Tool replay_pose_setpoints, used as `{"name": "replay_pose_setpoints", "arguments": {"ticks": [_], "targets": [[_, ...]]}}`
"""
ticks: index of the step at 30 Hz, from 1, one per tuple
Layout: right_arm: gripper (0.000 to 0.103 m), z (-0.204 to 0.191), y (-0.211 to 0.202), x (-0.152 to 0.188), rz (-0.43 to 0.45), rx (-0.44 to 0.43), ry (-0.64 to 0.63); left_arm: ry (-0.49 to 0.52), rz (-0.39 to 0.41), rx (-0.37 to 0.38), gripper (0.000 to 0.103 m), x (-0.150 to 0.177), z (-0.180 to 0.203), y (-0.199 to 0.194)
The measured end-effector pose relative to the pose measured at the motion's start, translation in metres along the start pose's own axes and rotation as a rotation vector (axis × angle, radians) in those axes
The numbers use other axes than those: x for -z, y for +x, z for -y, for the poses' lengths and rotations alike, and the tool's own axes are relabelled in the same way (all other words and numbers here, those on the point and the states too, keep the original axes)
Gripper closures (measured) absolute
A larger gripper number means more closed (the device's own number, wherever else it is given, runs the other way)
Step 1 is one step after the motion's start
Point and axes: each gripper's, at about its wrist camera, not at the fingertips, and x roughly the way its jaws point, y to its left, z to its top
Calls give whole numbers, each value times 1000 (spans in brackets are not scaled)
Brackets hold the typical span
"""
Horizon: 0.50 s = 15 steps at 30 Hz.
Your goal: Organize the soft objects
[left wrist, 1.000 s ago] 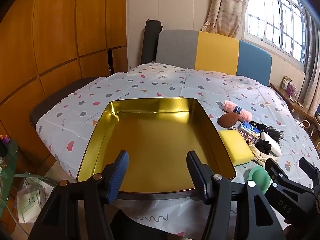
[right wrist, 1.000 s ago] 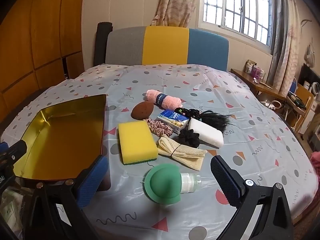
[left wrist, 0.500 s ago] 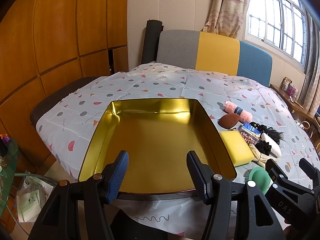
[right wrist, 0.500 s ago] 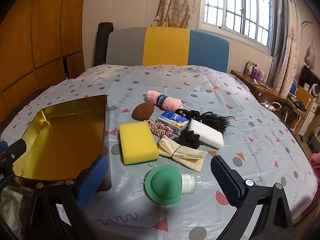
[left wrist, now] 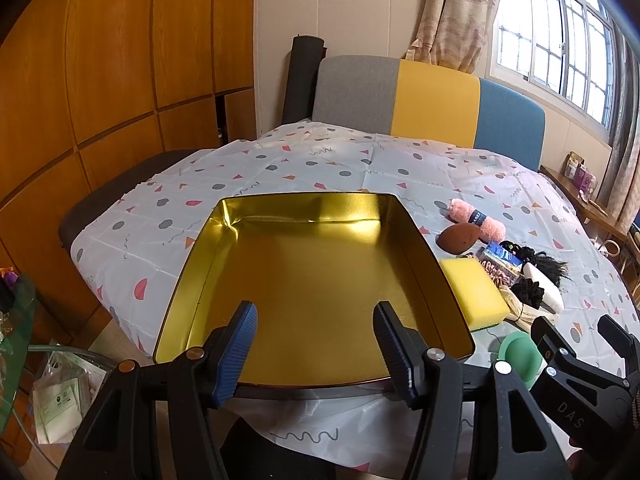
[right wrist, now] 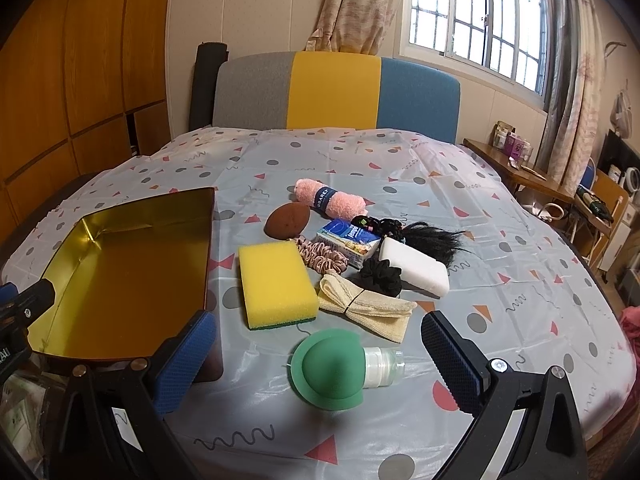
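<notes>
From the left wrist, the left gripper (left wrist: 314,344) hung spread and empty over one gold tin (left wrist: 224,264).

The right wrist alone showed the right gripper (right wrist: 316,360) spread wide around one green sponge (right wrist: 328,368), beside one yellow sponge (right wrist: 276,280) and two scrunchies.

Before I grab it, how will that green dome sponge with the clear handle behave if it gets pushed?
The green dome sponge lies on its side, so it would probably roll in an arc. Its foam head looks soft and likely squashes under the right tool. It seems light, and the glossy tablecloth may let it slide.
</notes>
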Motion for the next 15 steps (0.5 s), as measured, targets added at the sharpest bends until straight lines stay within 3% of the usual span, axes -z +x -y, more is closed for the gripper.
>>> {"name": "replay_pose_setpoints", "arguments": {"ticks": [15], "targets": [[0, 0, 1, 0, 2, 1, 2, 1, -2, 0, 42, 0, -1, 1]]}}
